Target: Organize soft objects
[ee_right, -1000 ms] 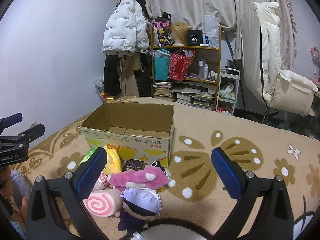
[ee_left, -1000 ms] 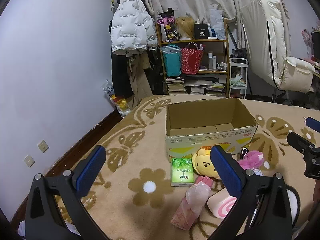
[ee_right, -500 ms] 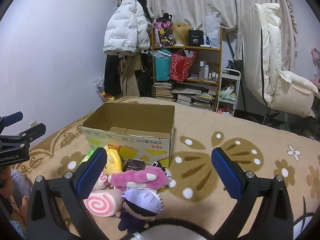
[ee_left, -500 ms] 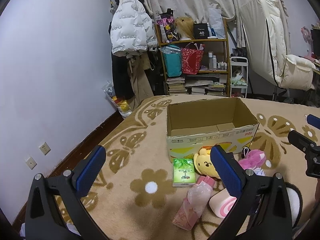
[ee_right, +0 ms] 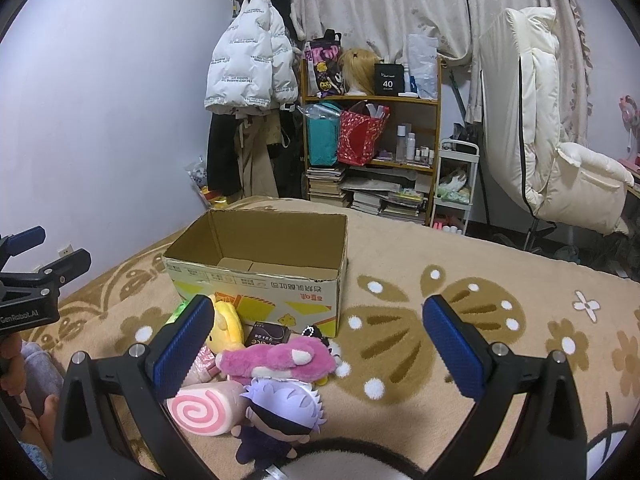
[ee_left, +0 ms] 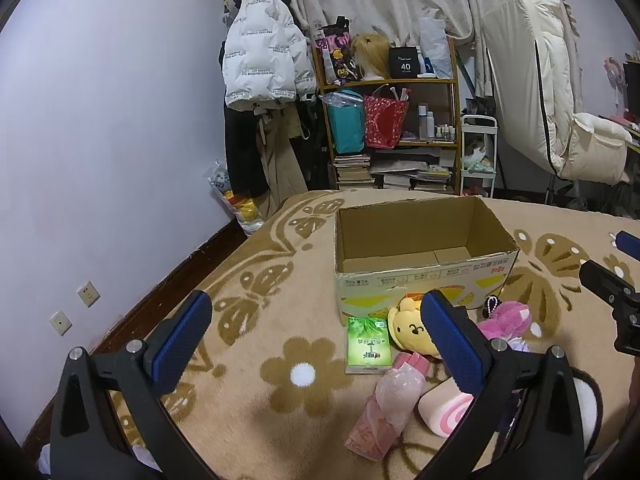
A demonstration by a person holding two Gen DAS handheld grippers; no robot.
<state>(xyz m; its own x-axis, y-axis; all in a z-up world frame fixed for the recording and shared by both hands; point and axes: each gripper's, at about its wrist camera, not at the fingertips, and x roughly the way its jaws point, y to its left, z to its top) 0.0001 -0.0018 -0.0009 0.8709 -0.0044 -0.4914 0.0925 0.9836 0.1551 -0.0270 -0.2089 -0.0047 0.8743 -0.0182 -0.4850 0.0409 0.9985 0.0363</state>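
On the flowery tan blanket (ee_right: 500, 264), a heap of soft toys lay just in front of an open cardboard box (ee_right: 260, 276). The box had nothing inside it. A yellow plush (ee_left: 412, 330) leaned against the front of the box. A pink plush (ee_right: 280, 358) lay beside it. A purple-haired doll (ee_right: 280, 412) sat nearest the camera, touching the pink plush. A pink swirl roll (ee_right: 204, 410) lay next to the doll. A green packet (ee_left: 367, 346) lay flat on the blanket, just left of the yellow plush. A pink bottle (ee_left: 390, 404) lay on its side near the roll.

The left gripper (ee_left: 316, 340) was wide open and held nothing. It hung above the blanket, short of the toys. The right gripper (ee_right: 318, 342) was wide open too, with nothing in it, above the pile.

Behind the bed stood a shelf (ee_right: 372, 136) full of bags and books. A white puffy jacket (ee_right: 248, 68) hung next to it.
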